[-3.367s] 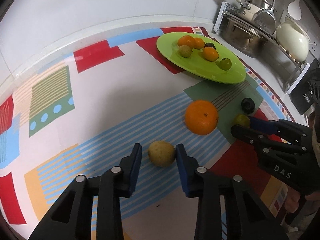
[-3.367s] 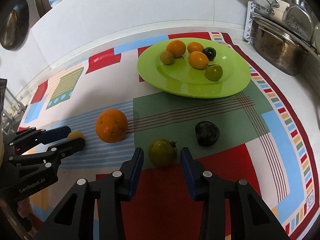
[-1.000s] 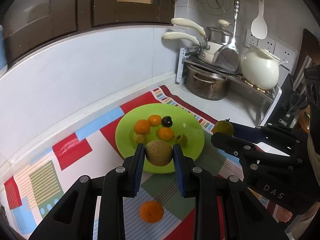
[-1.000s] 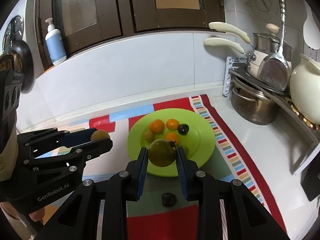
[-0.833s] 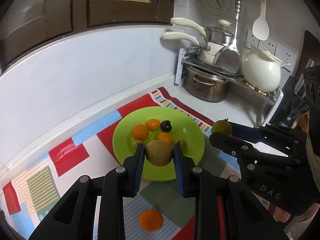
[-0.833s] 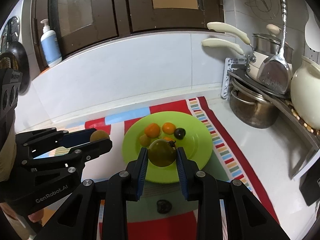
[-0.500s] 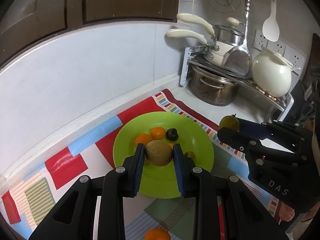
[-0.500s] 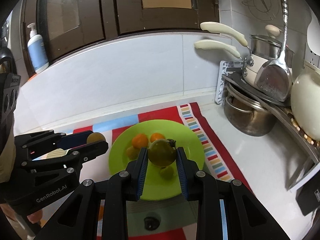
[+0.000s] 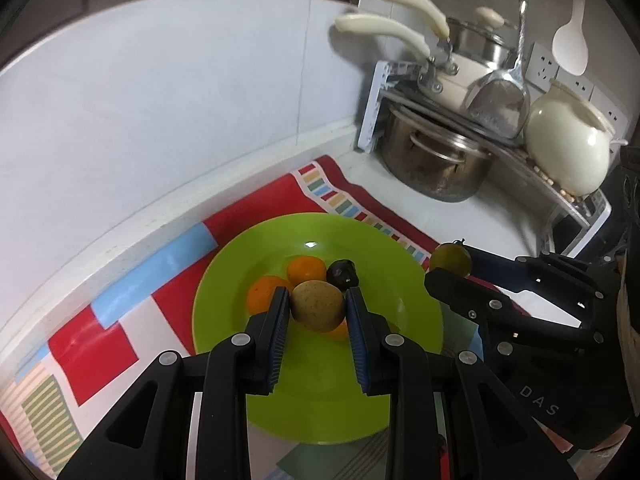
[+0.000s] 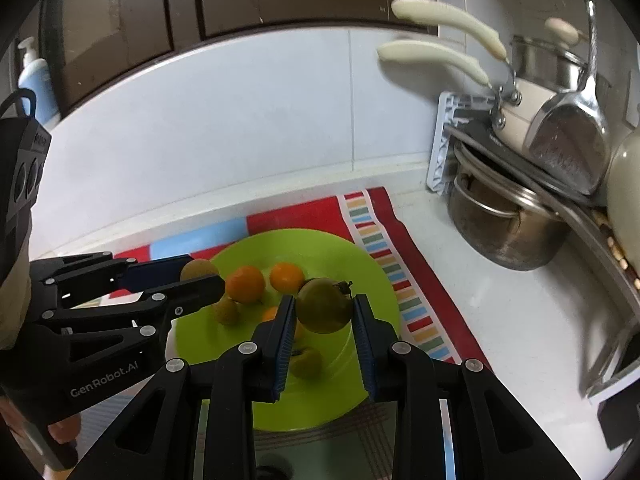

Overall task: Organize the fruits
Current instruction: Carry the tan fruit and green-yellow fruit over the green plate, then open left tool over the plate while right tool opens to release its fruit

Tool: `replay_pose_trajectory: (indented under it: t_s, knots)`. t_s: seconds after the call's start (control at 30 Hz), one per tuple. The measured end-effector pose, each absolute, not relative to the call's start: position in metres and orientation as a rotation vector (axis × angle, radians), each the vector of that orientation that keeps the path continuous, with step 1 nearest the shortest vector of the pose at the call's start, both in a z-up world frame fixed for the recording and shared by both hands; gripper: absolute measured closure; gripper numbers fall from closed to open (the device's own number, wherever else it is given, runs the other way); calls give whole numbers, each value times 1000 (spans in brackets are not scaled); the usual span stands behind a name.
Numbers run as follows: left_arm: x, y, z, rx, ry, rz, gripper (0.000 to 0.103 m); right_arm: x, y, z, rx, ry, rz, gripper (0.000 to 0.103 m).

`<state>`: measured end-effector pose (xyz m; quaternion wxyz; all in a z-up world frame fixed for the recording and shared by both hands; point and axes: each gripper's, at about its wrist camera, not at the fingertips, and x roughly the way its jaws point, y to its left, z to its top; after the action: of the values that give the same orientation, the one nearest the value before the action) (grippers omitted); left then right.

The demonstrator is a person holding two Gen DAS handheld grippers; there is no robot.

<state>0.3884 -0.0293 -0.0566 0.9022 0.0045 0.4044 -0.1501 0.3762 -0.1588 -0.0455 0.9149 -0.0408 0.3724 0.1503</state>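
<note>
Over round lime-green plate [image 9: 404, 280]: my left gripper [image 9: 318, 312], marked "GenRobot.AI", clamps a speckled tan round fruit [image 9: 317, 305]; my right gripper [image 10: 323, 314], marked "DAS", clamps a smooth olive-green tomato [image 10: 325, 305].

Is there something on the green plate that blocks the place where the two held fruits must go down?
Partly. Small fruits lie on the green plate directly under the brown fruit. The green tomato hangs over fruit too, but bare plate lies beside it.
</note>
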Motion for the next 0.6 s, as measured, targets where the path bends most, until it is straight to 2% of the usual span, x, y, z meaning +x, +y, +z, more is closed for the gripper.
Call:
replay_pose_trajectory:
  t_s: [0.6]
  knots:
    - [423,-39,-85,44,874,-326,74,410,-164,-85,-50,851,317,73]
